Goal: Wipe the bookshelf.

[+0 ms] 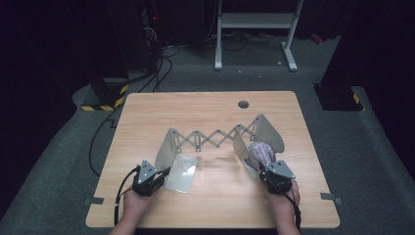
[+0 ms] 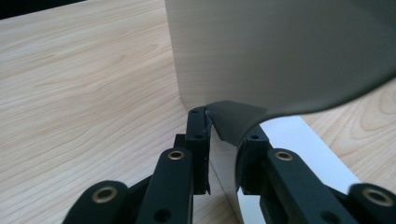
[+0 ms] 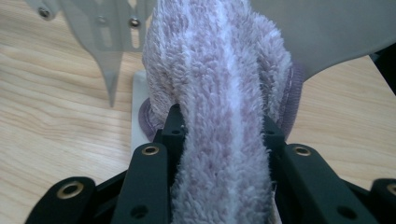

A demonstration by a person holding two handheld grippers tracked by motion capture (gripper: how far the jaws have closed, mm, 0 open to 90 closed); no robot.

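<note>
Obs.: a folding device with grey flap panels joined by a scissor lattice [image 1: 215, 137] stands at the middle of the desk [image 1: 147, 112]. The left flap [image 1: 169, 152] sits at about 8 o'clock from the lattice centre, the right flap [image 1: 266, 132] at about 4 o'clock.

Left gripper [image 1: 156, 178]: seen in its own view, a curled corner of the left flap [image 2: 233, 119] lies between the jaws, which stand narrow. The left-hand pad touches the edge; the other pad looks just clear of it. I judge this a loose pinch at best, not a firm hold.

Right gripper [image 1: 266, 172]: jaws closed on a pink-and-white striped towel [image 3: 219, 93], a thick fold bulging between them. The towel lies against the right flap, at the 4 o'clock end of the device.

Risks, as I judge them:
- The thin flap corner could slip out of the left jaws if the hand pulls or lifts, since the contact is only at the very edge.
- A sideways tug on one flap could drag the whole device across the desk, as the lattice links both ends.
- The towel's fold could snag on the pointed panel tip [image 3: 111, 79] just beside it.
- Pile fabric compresses; the towel may creep out of the right jaws under load.
</note>
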